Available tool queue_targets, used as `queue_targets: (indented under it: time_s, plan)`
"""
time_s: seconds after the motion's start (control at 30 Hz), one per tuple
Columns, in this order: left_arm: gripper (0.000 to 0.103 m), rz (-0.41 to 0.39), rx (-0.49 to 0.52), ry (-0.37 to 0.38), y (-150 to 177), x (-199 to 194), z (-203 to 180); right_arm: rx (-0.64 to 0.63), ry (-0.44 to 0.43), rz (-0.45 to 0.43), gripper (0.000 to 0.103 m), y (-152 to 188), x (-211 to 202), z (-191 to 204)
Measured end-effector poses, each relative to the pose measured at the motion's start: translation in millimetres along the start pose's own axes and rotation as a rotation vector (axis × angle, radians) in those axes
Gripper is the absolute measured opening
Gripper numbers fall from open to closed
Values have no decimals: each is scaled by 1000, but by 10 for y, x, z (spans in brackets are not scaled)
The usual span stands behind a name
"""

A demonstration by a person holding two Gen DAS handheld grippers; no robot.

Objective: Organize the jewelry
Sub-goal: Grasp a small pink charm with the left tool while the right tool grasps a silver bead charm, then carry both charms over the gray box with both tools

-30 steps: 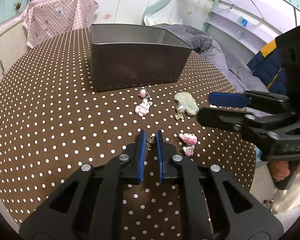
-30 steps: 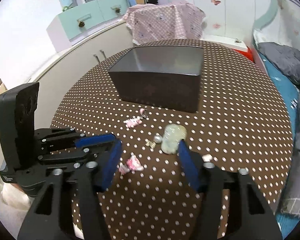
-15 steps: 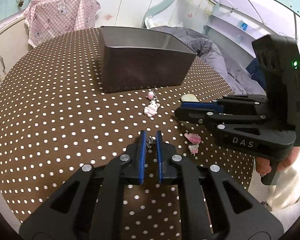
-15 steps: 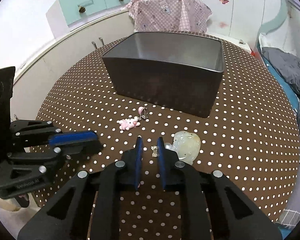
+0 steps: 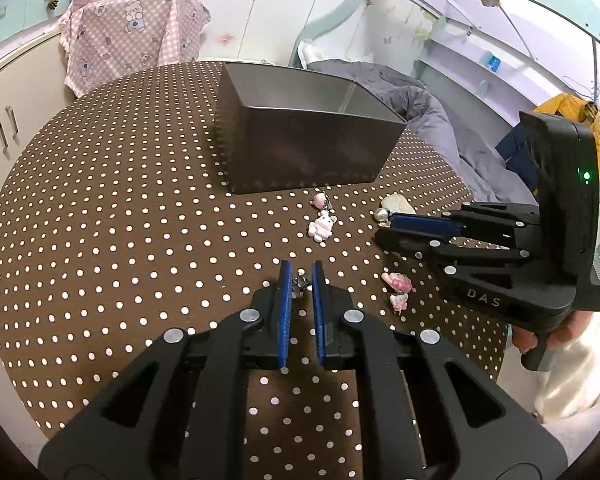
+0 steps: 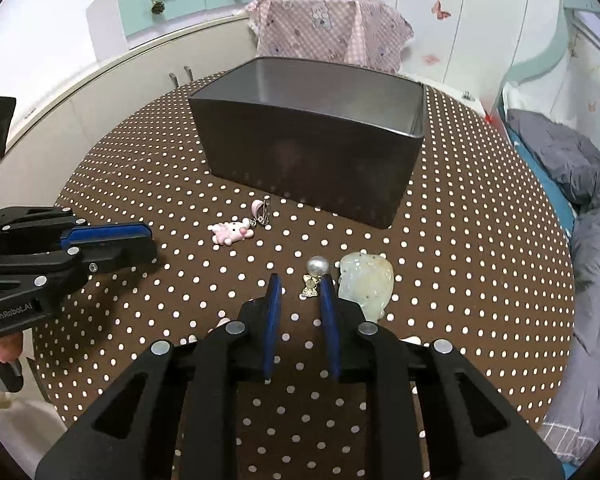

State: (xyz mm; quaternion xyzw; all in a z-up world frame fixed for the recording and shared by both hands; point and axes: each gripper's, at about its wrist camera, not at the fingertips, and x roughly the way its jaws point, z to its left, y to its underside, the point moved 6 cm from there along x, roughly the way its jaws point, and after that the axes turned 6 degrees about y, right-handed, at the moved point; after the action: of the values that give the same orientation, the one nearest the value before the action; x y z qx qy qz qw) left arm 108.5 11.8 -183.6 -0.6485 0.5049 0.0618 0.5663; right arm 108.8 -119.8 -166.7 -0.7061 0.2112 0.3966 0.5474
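My left gripper (image 5: 300, 268) is shut on a small silver trinket (image 5: 300, 280), low over the dotted brown table (image 5: 120, 220). My right gripper (image 6: 300, 280) has its jaws drawn in narrow around a pearl charm (image 6: 315, 278), which lies against the right-hand pad beside a pale jade pendant (image 6: 366, 280). From the left wrist view, the right gripper (image 5: 382, 228) touches down at the pearl (image 5: 380, 213). A dark open box (image 6: 308, 160) stands behind. A pink bunny charm (image 6: 230, 234) and a pink kitty charm (image 5: 398, 286) lie loose on the cloth.
The round table's edge (image 6: 548, 320) drops to a bed with a grey duvet (image 6: 580, 184) on the right. A pink checked cloth (image 5: 136, 36) hangs behind the box (image 5: 312, 152), beside white cabinets (image 6: 100, 92). A hand (image 5: 540, 340) holds the right gripper's handle.
The right gripper's jaws went from wide apart to narrow, closing in around the pearl charm next to the jade pendant. The left gripper kept its grip and hardly moved.
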Motion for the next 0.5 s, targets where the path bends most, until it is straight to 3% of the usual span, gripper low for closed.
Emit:
queue_targets:
  time_s: [0.1, 0.5]
  plan:
    - [10, -4, 2, 0, -11, -3, -7, -1, 2, -2, 7, -6, 9, -16]
    - [10, -40, 4, 1, -153, -77, -2, 57, -51, -44, 7, -143, -161, -70]
